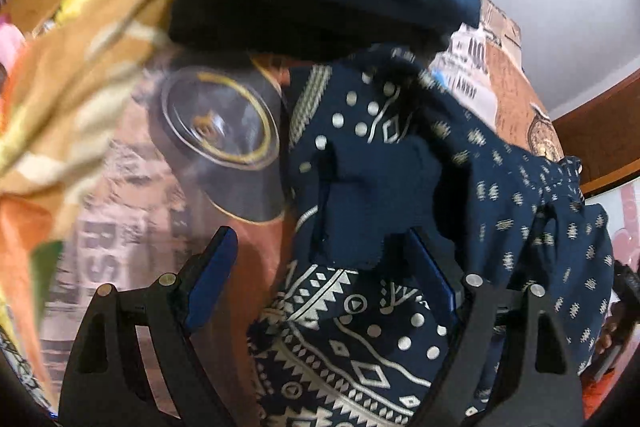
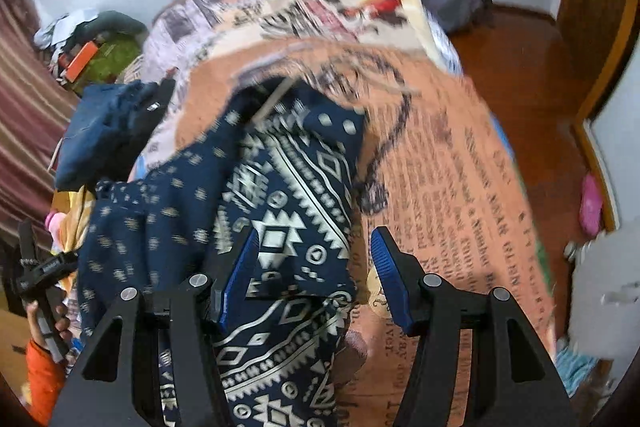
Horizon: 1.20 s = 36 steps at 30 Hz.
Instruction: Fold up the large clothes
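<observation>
A bed (image 2: 460, 163) under a newsprint-patterned cover stood on a wooden floor (image 2: 532, 67). Motion blurred both views. The patterned navy garment (image 2: 288, 195) lay bunched at frame centre. Both the left claw (image 1: 320, 259) and right claw (image 2: 314, 251) gaped open, fabric between their fingers, apparently ungripped.

Between the right gripper (image 2: 316, 271) fingers, navy garment (image 2: 280, 227) with white geometric print; beyond them, orange bedcover (image 2: 440, 167) with black lettering.
</observation>
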Each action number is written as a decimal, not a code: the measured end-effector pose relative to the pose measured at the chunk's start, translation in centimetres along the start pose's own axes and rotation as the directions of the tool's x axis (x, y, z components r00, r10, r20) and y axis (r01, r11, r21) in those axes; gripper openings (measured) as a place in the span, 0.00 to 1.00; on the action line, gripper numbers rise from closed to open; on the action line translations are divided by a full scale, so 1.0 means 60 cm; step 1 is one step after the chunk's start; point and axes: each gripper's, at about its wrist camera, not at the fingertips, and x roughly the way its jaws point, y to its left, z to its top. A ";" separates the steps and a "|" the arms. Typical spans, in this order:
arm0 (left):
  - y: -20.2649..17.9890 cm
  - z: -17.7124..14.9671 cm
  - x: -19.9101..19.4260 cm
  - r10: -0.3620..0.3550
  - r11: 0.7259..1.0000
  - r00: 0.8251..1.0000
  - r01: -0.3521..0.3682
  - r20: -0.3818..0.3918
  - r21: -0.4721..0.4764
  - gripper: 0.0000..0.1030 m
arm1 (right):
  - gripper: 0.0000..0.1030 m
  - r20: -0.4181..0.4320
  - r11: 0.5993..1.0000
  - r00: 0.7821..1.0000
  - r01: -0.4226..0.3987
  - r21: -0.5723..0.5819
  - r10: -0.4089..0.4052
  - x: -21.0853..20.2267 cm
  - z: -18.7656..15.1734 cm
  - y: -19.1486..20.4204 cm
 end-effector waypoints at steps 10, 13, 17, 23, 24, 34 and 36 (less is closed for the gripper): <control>0.023 0.004 0.060 -0.230 0.960 0.973 0.220 -0.036 -0.173 0.83 | 0.56 -0.069 0.963 0.967 -0.234 0.132 0.244 0.056 0.015 -0.023; 0.018 0.011 0.070 -0.243 0.955 0.969 0.234 -0.031 -0.185 0.83 | 0.56 -0.064 0.967 0.970 -0.224 0.120 0.232 0.065 0.022 -0.013; -0.020 0.014 0.066 -0.178 0.976 0.984 0.176 -0.008 -0.131 0.64 | 0.56 -0.053 0.968 0.973 -0.219 0.123 0.226 0.067 0.032 -0.008; -0.112 0.003 0.026 -0.049 0.997 0.997 0.045 0.060 0.062 0.19 | 0.14 0.020 0.966 0.973 -0.232 0.113 0.231 0.038 0.031 0.004; -0.127 0.001 0.013 -0.035 0.995 0.996 0.027 0.079 0.092 0.18 | 0.12 0.044 0.967 0.971 -0.239 0.093 0.235 0.022 0.030 0.011; -0.216 0.016 -0.156 -0.160 0.967 0.957 0.103 0.241 0.233 0.14 | 0.10 0.207 0.968 0.953 -0.189 -0.167 0.222 -0.125 0.036 0.115; -0.241 0.022 -0.195 -0.186 0.955 0.944 0.107 0.273 0.278 0.14 | 0.10 0.238 0.962 0.942 -0.192 -0.192 0.235 -0.151 0.041 0.126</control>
